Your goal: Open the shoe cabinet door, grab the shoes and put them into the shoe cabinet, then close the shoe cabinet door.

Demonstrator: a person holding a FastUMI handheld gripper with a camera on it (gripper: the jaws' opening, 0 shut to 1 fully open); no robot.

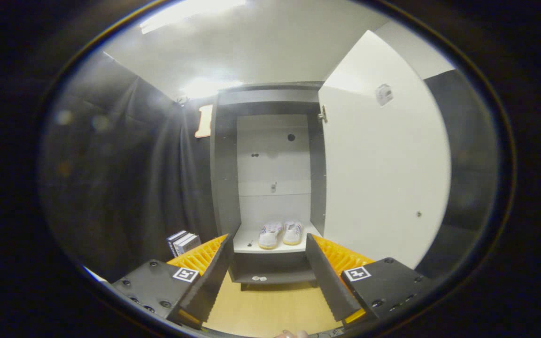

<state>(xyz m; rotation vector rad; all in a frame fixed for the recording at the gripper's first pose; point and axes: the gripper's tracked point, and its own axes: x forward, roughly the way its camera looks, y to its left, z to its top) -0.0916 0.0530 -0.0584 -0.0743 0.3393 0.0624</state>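
Shoes sit in cabinet, beyond the spread, empty claw.

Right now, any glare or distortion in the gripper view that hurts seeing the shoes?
Gripper view: ceiling light blows out, with haze above the cabinet; fisheye bows the open door. Shoes on the shelf are evenly lit, slightly soft, small. Gripper open, holding nothing.

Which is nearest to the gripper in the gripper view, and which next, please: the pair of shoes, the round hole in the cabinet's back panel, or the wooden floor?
From the open gripper:
1. Wooden floor, between and just beyond the fingers.
2. Pair of shoes, on the cabinet's lower shelf, ahead.
3. Round hole, high on the back panel, behind the shoes.
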